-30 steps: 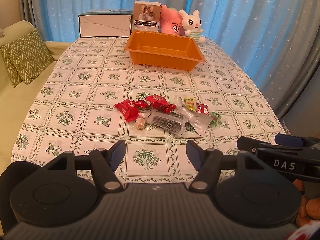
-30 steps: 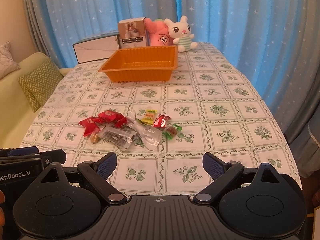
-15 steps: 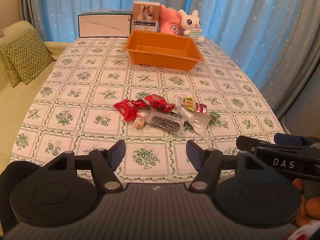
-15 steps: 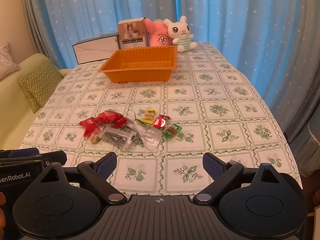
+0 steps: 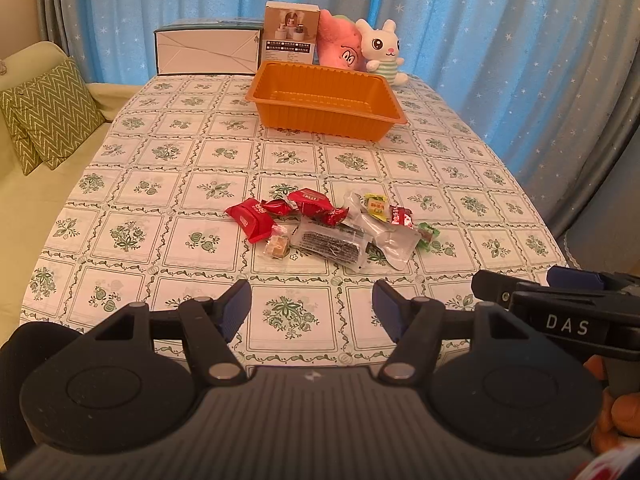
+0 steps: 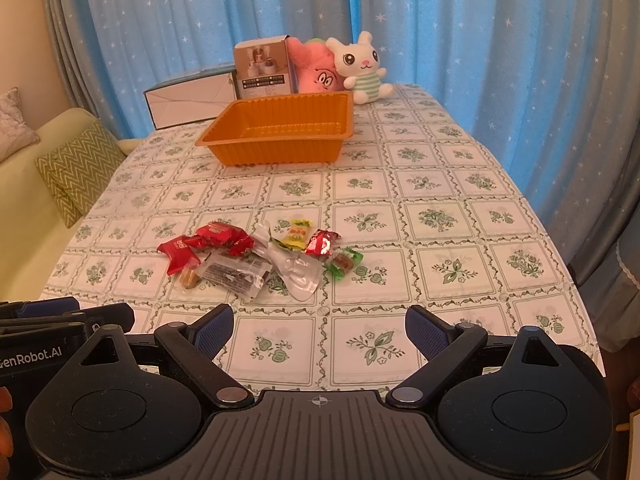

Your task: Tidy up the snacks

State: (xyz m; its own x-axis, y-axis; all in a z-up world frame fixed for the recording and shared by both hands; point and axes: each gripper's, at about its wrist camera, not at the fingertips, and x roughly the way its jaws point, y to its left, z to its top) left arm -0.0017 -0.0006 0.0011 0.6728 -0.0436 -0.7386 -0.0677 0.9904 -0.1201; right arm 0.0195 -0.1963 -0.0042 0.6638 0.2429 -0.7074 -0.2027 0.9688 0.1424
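Note:
A pile of several wrapped snacks lies mid-table: red packets (image 5: 253,220) (image 6: 219,234), a clear bar wrapper (image 5: 330,243) (image 6: 234,274), a silver pouch (image 5: 390,238) (image 6: 296,270), a yellow sachet (image 6: 298,234) and a green candy (image 6: 344,262). An empty orange tray (image 5: 324,122) (image 6: 276,150) stands farther back. My left gripper (image 5: 311,310) hangs open near the front edge, short of the pile. My right gripper (image 6: 319,326) is open too, wider, also short of the pile. Each gripper holds nothing.
At the table's far end stand a white box (image 5: 206,54), a brown carton (image 5: 291,36), a pink plush (image 5: 340,50) and a white rabbit plush (image 5: 382,50). Blue curtains close the back and right. A sofa with a zigzag cushion (image 5: 48,114) lies left.
Both views have shifted only slightly toward the table; the snacks and tray have not moved, and both grippers stay open.

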